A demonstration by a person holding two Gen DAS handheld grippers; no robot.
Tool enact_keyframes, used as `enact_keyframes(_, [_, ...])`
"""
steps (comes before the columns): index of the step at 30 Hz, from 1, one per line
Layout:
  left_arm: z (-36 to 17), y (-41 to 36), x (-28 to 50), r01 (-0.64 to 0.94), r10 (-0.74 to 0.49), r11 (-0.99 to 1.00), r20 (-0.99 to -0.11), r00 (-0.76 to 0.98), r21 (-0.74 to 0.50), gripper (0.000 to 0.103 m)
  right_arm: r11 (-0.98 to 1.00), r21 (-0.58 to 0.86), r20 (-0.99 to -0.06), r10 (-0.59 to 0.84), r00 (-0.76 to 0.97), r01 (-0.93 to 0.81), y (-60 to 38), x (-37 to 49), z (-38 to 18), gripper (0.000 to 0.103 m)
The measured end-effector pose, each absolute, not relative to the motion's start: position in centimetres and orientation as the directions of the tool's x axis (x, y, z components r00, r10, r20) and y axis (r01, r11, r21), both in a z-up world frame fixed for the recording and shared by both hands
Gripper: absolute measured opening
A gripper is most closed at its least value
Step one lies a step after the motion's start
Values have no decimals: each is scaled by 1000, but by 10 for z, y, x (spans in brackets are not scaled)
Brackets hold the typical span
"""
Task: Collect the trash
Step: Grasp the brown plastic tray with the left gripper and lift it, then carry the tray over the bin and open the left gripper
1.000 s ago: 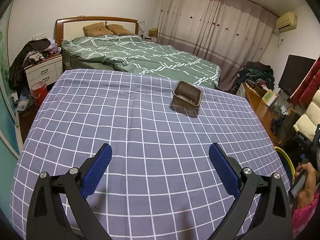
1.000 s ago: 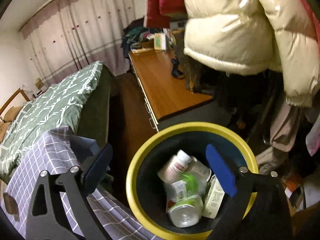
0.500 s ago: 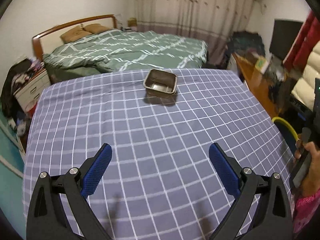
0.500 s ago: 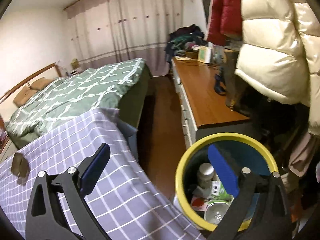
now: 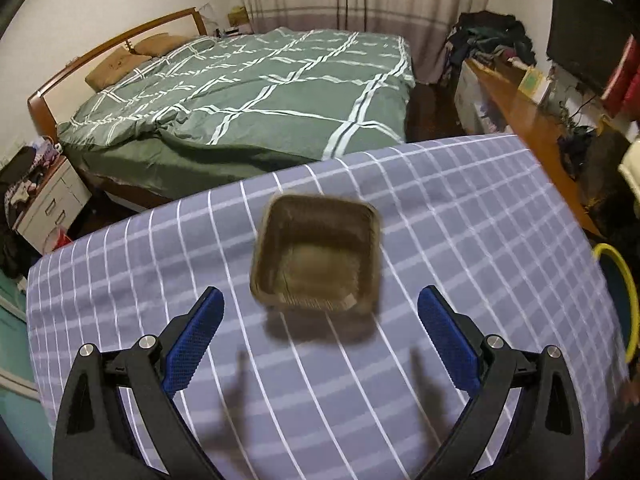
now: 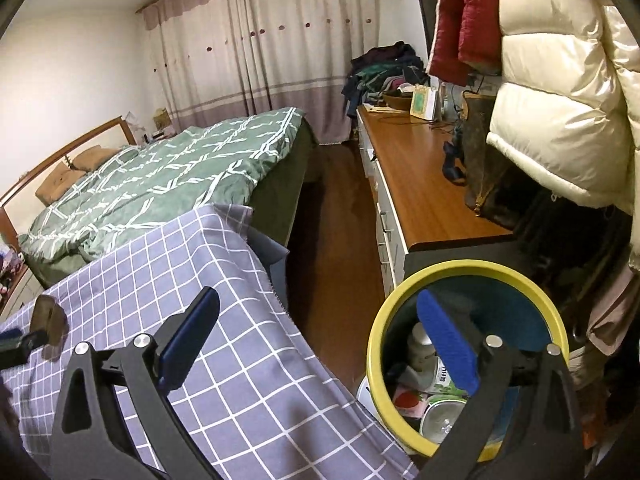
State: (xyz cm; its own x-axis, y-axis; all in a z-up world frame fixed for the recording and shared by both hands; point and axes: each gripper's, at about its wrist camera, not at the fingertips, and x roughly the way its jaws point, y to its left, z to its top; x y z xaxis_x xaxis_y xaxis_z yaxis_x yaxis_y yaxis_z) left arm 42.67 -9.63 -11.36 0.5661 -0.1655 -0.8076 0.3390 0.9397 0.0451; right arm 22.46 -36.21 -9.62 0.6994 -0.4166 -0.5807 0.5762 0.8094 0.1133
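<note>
A brown square plastic tray lies on the purple checked tablecloth, blurred by motion. My left gripper stands open just short of it, its blue pads either side of the near rim, touching nothing. In the right wrist view the same tray shows at the far left of the table. My right gripper is open and empty, between the table's edge and the yellow-rimmed bin, which holds bottles and wrappers. The bin's rim also peeks in at the right of the left wrist view.
A bed with a green quilt lies beyond the table. A wooden dresser runs along the right wall, with a brown bag and clutter on it. Puffy jackets hang above the bin. Bare wood floor separates bed and dresser.
My left gripper has advanced across the table until the tray sits right in front of its open fingers. My right gripper has swung left, away from over the bin, toward the table's corner.
</note>
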Motion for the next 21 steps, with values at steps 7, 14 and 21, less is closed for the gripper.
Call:
enact_keyframes(7, [-124,-96,465,350,-149,934,-817,557,69,96,812,129,-596,-396,698,570,-364,226,-98,94])
enact_keyframes(14, [-133,-98,477,375,-157,925,-835,527,63,84,819,135,-607,-377,700,558,-363,230,-101,94])
enact_keyframes(21, [-128,-102,464,362,-167,931,-840,516,37,69,814,157,-598,-373,710,560,-365,226,-98,94])
